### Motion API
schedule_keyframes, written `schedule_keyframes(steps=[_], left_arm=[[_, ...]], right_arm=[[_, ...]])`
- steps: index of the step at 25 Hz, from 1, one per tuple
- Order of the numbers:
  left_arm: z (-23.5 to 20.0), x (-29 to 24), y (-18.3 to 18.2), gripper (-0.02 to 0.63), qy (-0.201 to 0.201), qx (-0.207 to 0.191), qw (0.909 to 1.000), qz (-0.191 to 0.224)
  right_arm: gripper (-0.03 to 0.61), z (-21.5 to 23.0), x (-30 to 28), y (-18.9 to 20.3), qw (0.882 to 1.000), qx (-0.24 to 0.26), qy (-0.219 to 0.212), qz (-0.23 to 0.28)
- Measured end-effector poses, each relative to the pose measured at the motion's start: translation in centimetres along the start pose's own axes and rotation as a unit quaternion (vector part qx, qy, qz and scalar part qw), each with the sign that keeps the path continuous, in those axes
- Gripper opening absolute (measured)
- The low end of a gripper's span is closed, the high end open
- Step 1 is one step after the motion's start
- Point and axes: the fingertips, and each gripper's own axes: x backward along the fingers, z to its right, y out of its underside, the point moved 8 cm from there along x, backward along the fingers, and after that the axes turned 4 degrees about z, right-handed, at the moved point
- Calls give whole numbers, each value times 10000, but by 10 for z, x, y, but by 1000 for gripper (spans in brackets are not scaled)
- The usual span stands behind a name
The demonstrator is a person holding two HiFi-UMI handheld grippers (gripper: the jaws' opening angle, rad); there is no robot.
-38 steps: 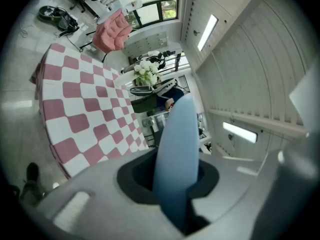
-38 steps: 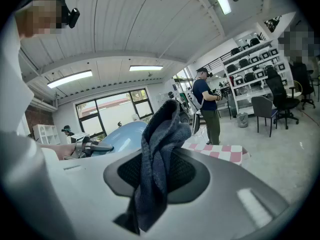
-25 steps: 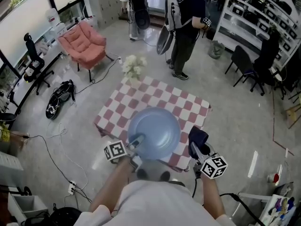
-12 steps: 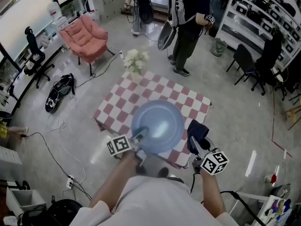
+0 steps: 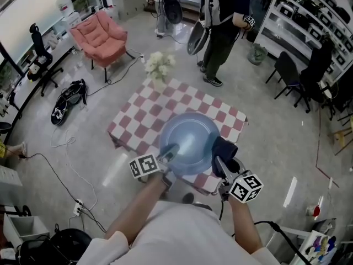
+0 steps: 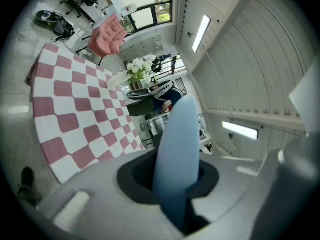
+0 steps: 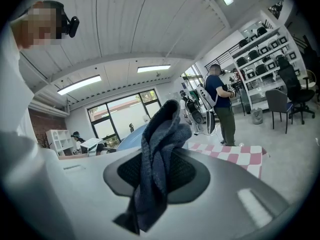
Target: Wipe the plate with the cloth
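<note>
Blue plate pinched at its near-left rim, cloth at its near-right rim.

Pale blue plate point(image 5: 189, 141) showed over the near half of the checked table point(image 5: 144, 116), and the left gripper point(image 5: 167, 154) had its jaws clamped on the near-left rim, the plate standing edge-on between them in the left gripper view. Over on the other side, the right gripper point(image 5: 220, 163) had its jaws pinched on a dark blue cloth point(image 5: 224, 147), bunched and hanging right at the plate's near-right rim; whether it touched could not be made out. Bare checks lay open on the far and left sides. White flowers point(image 5: 158, 65) stood at the far corner. A pink armchair point(image 5: 101, 37) and a standing person point(image 5: 222, 24) stayed well apart beyond, with cables point(image 5: 65, 148) trailing over the left floor.
</note>
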Motion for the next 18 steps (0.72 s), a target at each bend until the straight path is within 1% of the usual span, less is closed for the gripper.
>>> schedule_keyframes(steps=[11, 18], left_arm=[[8, -10, 1, 66, 93, 14, 9998, 202], [18, -11, -1, 64, 70, -274, 9992, 276]], right_arm=[[109, -14, -21, 7, 9994, -91, -283, -183], [110, -29, -40, 11, 9982, -86, -467, -355]])
